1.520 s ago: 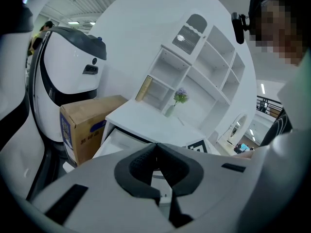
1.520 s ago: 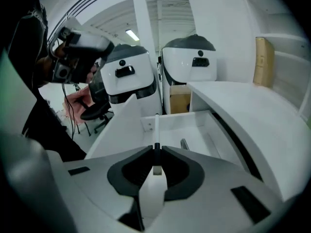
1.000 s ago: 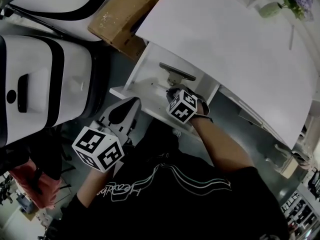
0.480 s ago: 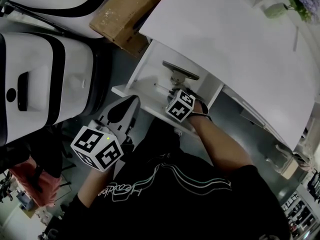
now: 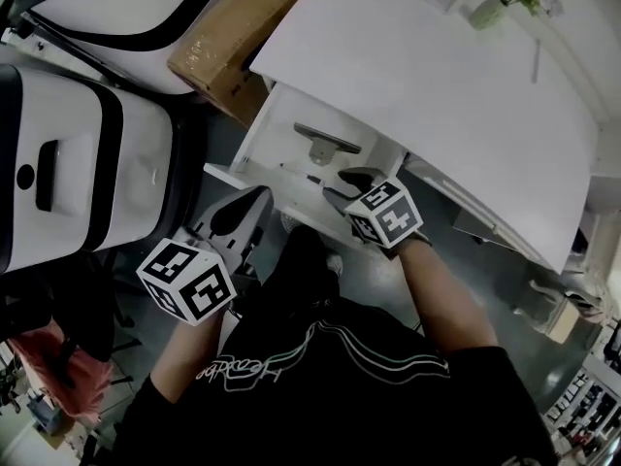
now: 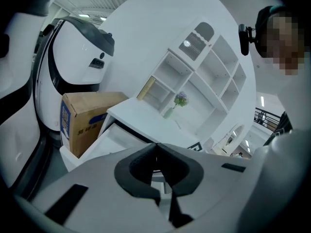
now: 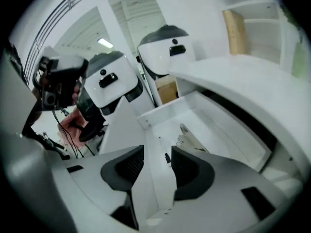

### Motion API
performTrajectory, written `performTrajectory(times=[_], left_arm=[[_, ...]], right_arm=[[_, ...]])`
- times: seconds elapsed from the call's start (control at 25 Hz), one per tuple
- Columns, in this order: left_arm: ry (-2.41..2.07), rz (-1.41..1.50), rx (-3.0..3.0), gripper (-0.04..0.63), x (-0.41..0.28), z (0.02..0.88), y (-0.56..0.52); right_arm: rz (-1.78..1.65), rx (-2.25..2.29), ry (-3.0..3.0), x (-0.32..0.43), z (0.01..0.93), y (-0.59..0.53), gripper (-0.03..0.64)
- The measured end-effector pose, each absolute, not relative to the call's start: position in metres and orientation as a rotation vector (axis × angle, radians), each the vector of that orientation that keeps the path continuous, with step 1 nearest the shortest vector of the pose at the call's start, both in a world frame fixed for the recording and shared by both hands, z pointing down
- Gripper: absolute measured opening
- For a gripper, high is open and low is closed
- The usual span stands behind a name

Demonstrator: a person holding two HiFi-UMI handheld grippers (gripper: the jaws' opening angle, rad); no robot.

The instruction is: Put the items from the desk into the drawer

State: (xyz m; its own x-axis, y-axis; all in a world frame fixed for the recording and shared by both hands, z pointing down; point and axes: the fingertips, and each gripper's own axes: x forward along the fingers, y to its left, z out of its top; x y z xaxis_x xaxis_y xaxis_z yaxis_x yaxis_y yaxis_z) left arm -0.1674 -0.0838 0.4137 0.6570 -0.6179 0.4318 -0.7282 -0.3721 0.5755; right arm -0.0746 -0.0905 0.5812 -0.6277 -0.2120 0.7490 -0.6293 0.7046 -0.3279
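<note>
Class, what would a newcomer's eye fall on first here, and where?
The open drawer under the white desk, a grey item lying inside. Over its front hangs the right gripper with its marker cube; its jaws have just been opening, with nothing between them.

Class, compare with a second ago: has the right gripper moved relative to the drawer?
Yes. The right gripper has backed toward the front edge of the drawer; its fingers have just been opening, empty.

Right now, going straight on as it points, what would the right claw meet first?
The right claw, whose jaws have just been opening with nothing between them, would probably meet the floor of the open drawer, by the thin pen-like item; depth is unclear.
</note>
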Motion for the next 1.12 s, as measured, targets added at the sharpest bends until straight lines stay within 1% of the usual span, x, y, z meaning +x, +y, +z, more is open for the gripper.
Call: performTrajectory(times=[0.24,0.44,0.52,0.72,1.12], left_arm=[[-0.975,0.143,2.224,0.021,-0.121,0.365,-0.039],[-0.913,0.105,2.34,0.021,-0.082,0.307,-0.002],[-0.897,0.079,2.387,0.021,-0.07,0.282,0.006],[-0.819,0.051,2.515,0.021,-0.036,0.23,0.037],[-0.688,0.046,2.668,0.021,0.012,0.174,0.076]], right_arm=[[0.788,0.792,-2.476,-0.029,0.454,-0.051,0.179],[0.715,0.852,-2.821,0.001,0.325,-0.004,0.106],[0.666,0.865,-2.902,0.01,0.29,0.012,0.098],[0.633,0.913,-3.035,0.03,0.237,0.049,0.063],[0.547,0.949,-3.12,0.061,0.193,0.102,0.048]])
